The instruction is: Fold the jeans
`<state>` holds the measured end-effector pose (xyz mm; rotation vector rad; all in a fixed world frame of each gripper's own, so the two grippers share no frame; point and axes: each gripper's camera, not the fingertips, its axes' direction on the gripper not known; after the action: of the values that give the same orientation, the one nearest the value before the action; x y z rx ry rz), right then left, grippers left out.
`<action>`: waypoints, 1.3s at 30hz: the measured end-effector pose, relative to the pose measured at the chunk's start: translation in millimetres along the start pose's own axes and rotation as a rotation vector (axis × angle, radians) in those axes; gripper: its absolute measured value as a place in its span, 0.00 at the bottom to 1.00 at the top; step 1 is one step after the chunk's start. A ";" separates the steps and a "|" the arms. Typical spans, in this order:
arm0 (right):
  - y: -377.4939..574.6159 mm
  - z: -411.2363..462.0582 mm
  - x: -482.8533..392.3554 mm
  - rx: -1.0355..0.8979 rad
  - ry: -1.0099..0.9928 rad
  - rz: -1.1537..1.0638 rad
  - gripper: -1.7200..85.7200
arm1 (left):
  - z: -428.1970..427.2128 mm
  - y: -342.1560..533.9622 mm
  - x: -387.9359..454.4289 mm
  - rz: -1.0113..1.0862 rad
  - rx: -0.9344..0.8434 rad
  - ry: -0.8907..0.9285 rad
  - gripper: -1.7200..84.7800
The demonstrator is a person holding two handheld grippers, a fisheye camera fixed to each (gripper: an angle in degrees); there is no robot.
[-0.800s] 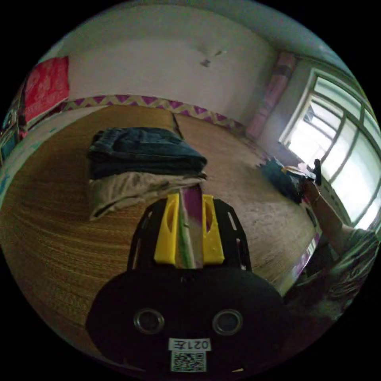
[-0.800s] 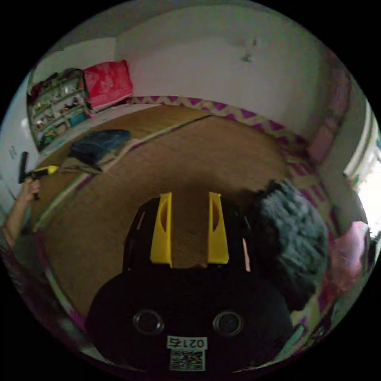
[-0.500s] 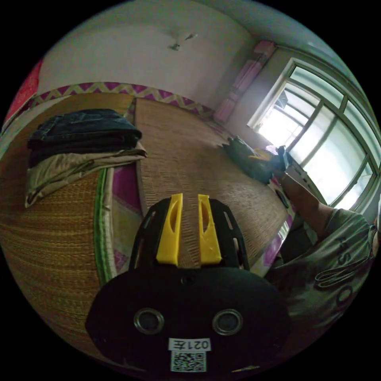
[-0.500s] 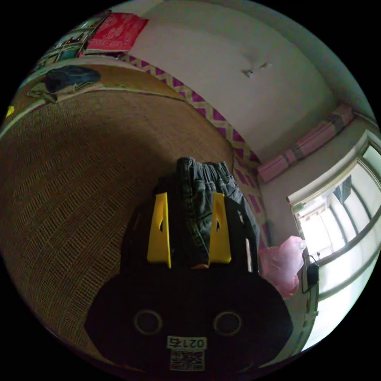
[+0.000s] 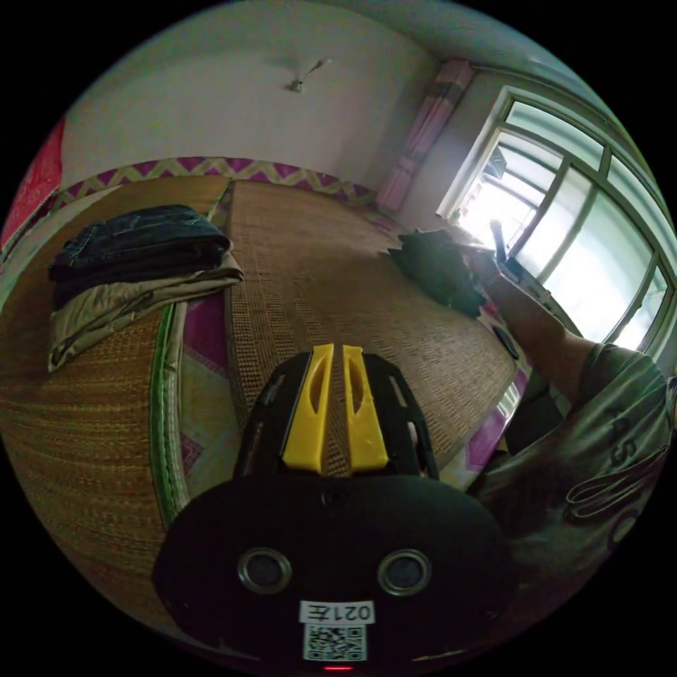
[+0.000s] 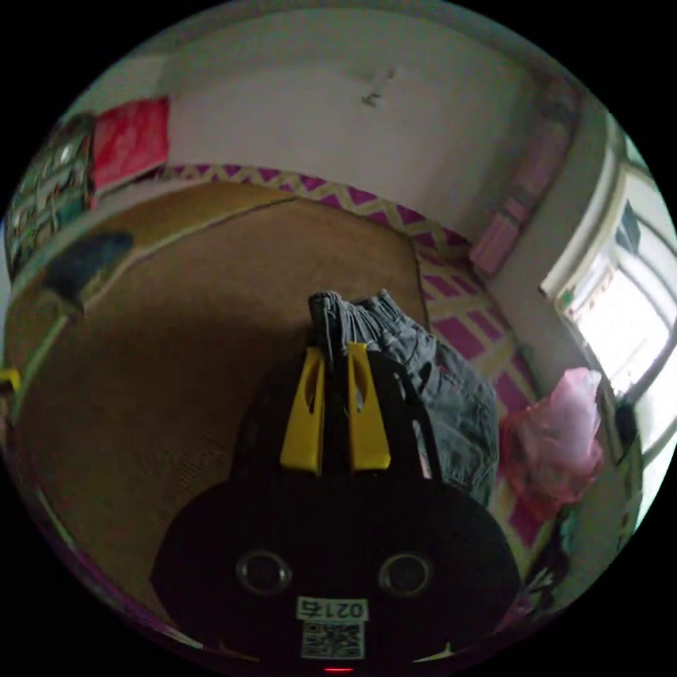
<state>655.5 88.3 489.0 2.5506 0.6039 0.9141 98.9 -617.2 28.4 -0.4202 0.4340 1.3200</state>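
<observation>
- two grippers are in play: the right gripper (image 6: 335, 416) has its yellow jaws drawn narrow around a fold of the grey jeans (image 6: 423, 381) near the waistband, and both jaws look pressed on the cloth.
- the left gripper (image 5: 335, 416) hangs over the woven mat (image 5: 338, 282) with its jaws nearly together and nothing between them.
- the jeans sit bunched near the mat's far edge on the window side; in the left gripper view they show as a dark heap (image 5: 437, 271) just beside the person's forearm (image 5: 543, 331).
- a stack of folded clothes (image 5: 134, 261), dark denim on top of beige cloth, lies well apart from the heap on the adjoining mat.
- a pink plastic bag (image 6: 557, 444) lies near the jeans, close enough to snag if the cloth is dragged that way.
- handling judgement: denim is soft but heavy and fairly grippy, so it should drape and hang rather than slide; the legs will trail and twist if lifted from one point.
- best hold, as i judge it: the thick waistband, one gripper at each end, since the seam gives firm purchase; the left gripper would need to open and take the other end.
</observation>
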 end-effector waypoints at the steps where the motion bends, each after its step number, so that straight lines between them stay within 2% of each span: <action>1: -10.8 -25.5 24.0 0.005 -0.045 0.103 0.08 | -1.1 4.3 2.9 0.002 0.005 0.001 0.01; 3: -22.7 -73.3 45.8 0.033 -0.085 0.173 0.08 | -2.3 10.7 8.9 0.012 0.008 -0.001 0.01; 6: -39.3 -174.3 18.9 0.119 -0.113 0.081 0.08 | -2.5 21.6 20.7 0.031 0.015 -0.002 0.01; 9: -56.6 -266.1 -75.7 0.175 -0.193 -0.071 0.08 | -1.7 32.4 32.2 0.038 0.028 0.020 0.01; 11: -62.9 -301.9 -193.3 0.167 -0.270 -0.210 0.08 | -0.7 42.2 40.5 0.028 0.044 0.055 0.01; 12: -62.1 -304.1 -227.4 0.155 -0.294 -0.243 0.08 | -0.1 44.9 42.4 0.025 0.048 0.065 0.01; 13: -55.6 -301.1 -300.2 0.126 -0.337 -0.310 0.08 | 1.8 50.5 45.9 0.016 0.051 0.084 0.01; 14: -42.4 -288.9 -377.4 0.081 -0.375 -0.389 0.08 | 5.1 56.7 48.4 -0.001 0.049 0.100 0.02; 15: -33.6 -280.5 -414.7 0.055 -0.391 -0.423 0.08 | 7.1 60.1 49.1 -0.011 0.046 0.111 0.02; 17: 9.7 -231.0 -537.6 -0.104 -0.472 -0.538 0.08 | 13.2 75.4 48.3 -0.056 0.047 0.159 0.04; 19: 33.7 -225.6 -564.8 -0.092 -0.501 -0.460 0.09 | 14.2 87.6 46.1 -0.080 0.058 0.174 0.06; 22: 44.4 -267.7 -554.0 0.023 -0.442 -0.364 0.12 | 17.8 102.3 44.5 -0.093 0.053 0.168 0.07; 25: 37.7 -293.3 -547.2 0.041 -0.501 -0.342 0.16 | 28.5 108.8 45.0 -0.109 0.041 0.179 0.08; 33: 17.5 -306.4 -599.3 -0.005 -0.499 -0.406 0.15 | 50.4 116.9 57.4 -0.119 0.056 0.204 0.08; 36: 11.5 -320.9 -627.1 0.016 -0.365 -0.487 0.15 | 56.8 120.9 57.5 -0.134 0.065 0.199 0.08; 39: -10.9 -323.9 -636.1 -0.013 -0.362 -0.498 0.14 | 67.1 123.7 58.0 -0.152 0.065 0.202 0.07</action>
<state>-6.6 -161.7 395.7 2.3008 1.0389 0.2782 -6.6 -509.4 48.8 -0.5244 0.5998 1.1175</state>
